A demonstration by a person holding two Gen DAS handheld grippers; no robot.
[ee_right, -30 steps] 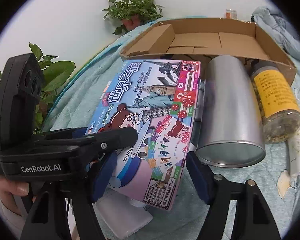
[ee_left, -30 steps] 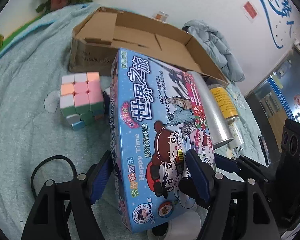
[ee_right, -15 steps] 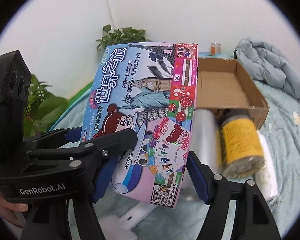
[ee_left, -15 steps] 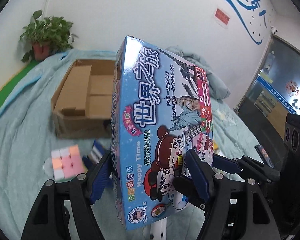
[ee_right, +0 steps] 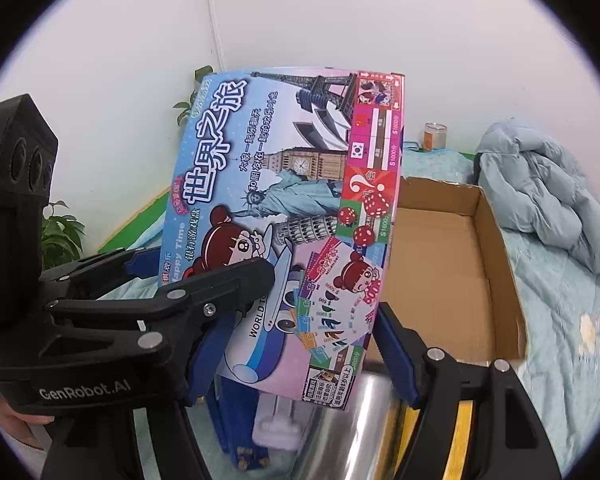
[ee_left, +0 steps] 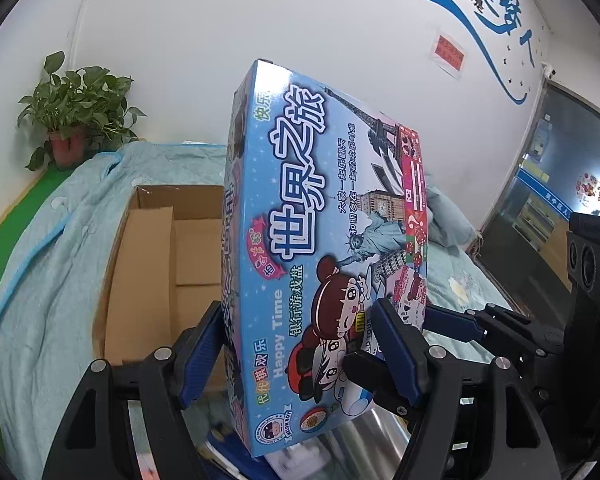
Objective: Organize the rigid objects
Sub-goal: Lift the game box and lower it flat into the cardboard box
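Both pinching game box [ee_left: 320, 240]: left gripper [ee_left: 296, 344] and right gripper [ee_right: 296, 344] holding it above cardboard box [ee_right: 452, 264].

Showing as matte black plastic frames, both sets of tongs: left tongs [ee_left: 296, 352] and right tongs [ee_right: 296, 356] each ending in two blue ribbed pads [ee_left: 394, 346], angular black arms running back, round silver screw heads [ee_left: 437, 351] sitting at the joints. Carrying white "GenRobot.AI" lettering [ee_right: 85, 390] on the left unit's side, plus a black block with three round recesses [ee_right: 30, 160]. Peeking in beneath it, part of a hand [ee_right: 16, 420].
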